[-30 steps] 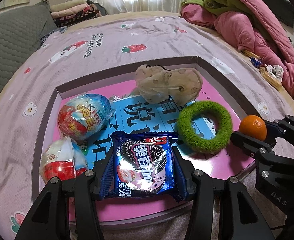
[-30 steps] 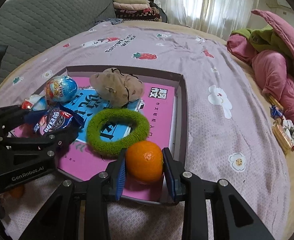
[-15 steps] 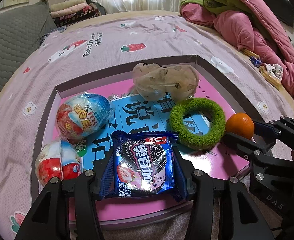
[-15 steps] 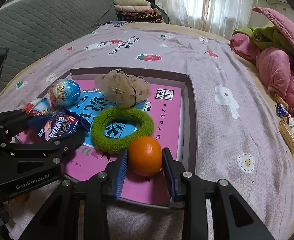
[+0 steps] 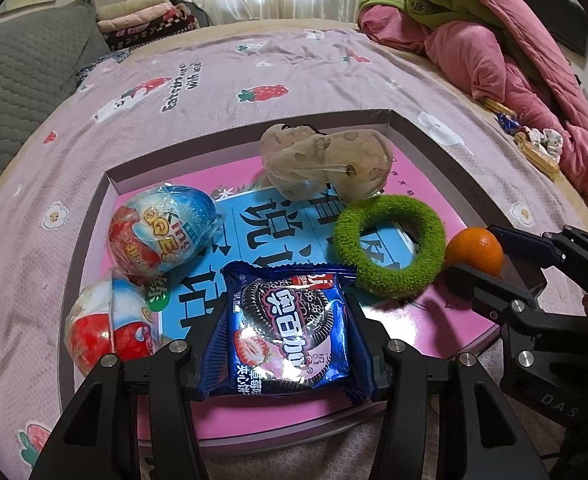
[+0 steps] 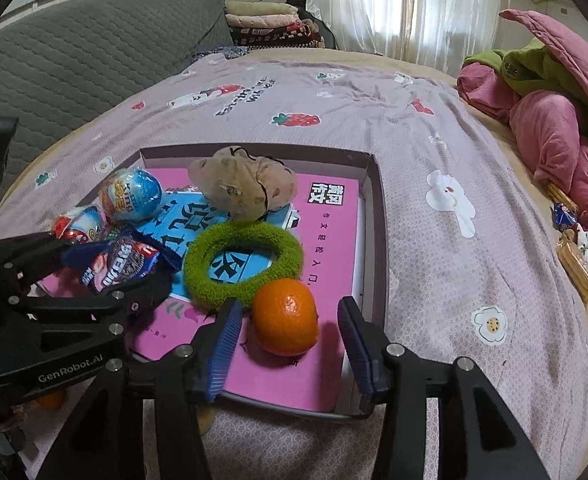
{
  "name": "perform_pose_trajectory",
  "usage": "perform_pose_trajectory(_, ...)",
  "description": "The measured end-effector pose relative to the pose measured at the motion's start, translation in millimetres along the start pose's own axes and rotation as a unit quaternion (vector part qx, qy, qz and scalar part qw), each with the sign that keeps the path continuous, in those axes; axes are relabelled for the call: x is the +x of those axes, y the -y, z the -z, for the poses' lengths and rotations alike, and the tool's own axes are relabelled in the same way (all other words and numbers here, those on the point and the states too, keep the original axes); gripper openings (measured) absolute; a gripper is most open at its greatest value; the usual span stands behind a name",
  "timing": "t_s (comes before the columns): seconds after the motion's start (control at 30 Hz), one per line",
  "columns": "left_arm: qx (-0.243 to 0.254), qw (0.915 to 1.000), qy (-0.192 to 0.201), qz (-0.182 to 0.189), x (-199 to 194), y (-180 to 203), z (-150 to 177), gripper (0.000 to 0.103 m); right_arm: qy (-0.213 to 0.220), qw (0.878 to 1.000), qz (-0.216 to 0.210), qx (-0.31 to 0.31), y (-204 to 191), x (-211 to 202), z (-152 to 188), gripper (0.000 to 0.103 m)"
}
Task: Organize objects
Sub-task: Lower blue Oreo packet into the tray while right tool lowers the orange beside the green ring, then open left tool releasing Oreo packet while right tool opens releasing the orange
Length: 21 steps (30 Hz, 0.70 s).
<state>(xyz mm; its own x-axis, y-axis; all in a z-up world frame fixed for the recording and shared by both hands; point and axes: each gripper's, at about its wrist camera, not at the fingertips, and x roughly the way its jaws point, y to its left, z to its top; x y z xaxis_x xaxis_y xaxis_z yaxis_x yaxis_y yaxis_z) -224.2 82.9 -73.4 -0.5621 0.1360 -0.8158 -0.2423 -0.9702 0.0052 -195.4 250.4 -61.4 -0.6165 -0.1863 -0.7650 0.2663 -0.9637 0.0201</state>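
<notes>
orange (image 6: 285, 322) sits on pink book (image 6: 326, 216) in shallow box (image 6: 376, 216), near right corner, touching green fuzzy ring (image 6: 243, 262). right gripper (image 6: 288, 344) straddles it – jaws opening, blue pads clear of fruit on both sides. left gripper (image 5: 288, 346) clamps blue cookie packet (image 5: 288, 338) by its side edges, low over book near box's near edge. beyond – two foil-wrapped toy eggs (image 5: 162, 234) at left, beige spotted pouch (image 5: 328, 164) at back, touching ring. box rests on lilac strawberry-print bedspread (image 6: 374, 120).
</notes>
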Motion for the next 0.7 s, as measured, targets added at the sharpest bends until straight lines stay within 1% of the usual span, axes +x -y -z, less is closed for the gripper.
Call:
perform_pose_trajectory(0.1, 0.001, 1.0000, 0.000, 0.000, -0.5, 0.9, 0.6, 0.055, 0.003, 1.000, 0.003, -0.001, 0.2, -1.3, -0.8, 0.050)
perform_pose_trajectory(0.23, -0.002, 1.0000, 0.002, 0.004, -2.7, 0.0, -0.2, 0.058, 0.012, 1.000, 0.005, 0.003, 2.1, -5.3, -2.3, 0.059)
perform_pose_trajectory(0.4, -0.004, 0.9999, 0.008, 0.009, -6.4, 0.3, -2.1, 0.063, 0.019, 1.000, 0.004, 0.008, 5.1, -7.7, -4.2, 0.060)
perform_pose_trajectory(0.7, -0.011, 0.9997, 0.017, 0.015, -14.2, -4.4, -6.1, 0.064, 0.023, 1.000, 0.007, 0.007, 5.0, -8.7, -5.8, 0.061)
